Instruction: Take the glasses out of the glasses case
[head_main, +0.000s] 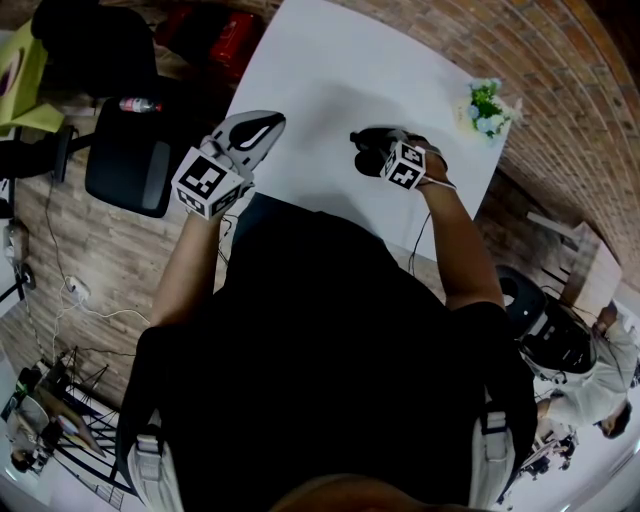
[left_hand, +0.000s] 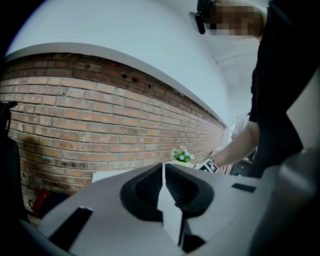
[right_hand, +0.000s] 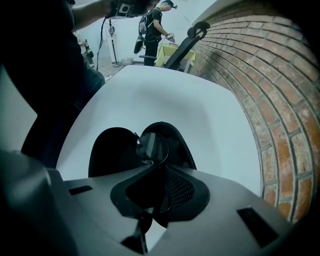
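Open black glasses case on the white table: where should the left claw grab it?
Probably the upturned rim of the open black glasses case, on the half nearer the person, coming from above. The right claw holds the dark-lensed glasses over the other half. The left claw, shut, must open first.

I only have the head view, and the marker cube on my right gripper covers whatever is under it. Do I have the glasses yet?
Observer: Yes. The right gripper is shut on the glasses, with one lens sticking out past its tips.
Operator: What's under them?
Observer: The glasses case, open, its two dark halves spread on the white table.
Operator: And my left?
Observer: The left gripper is shut on nothing and aimed at the brick wall.
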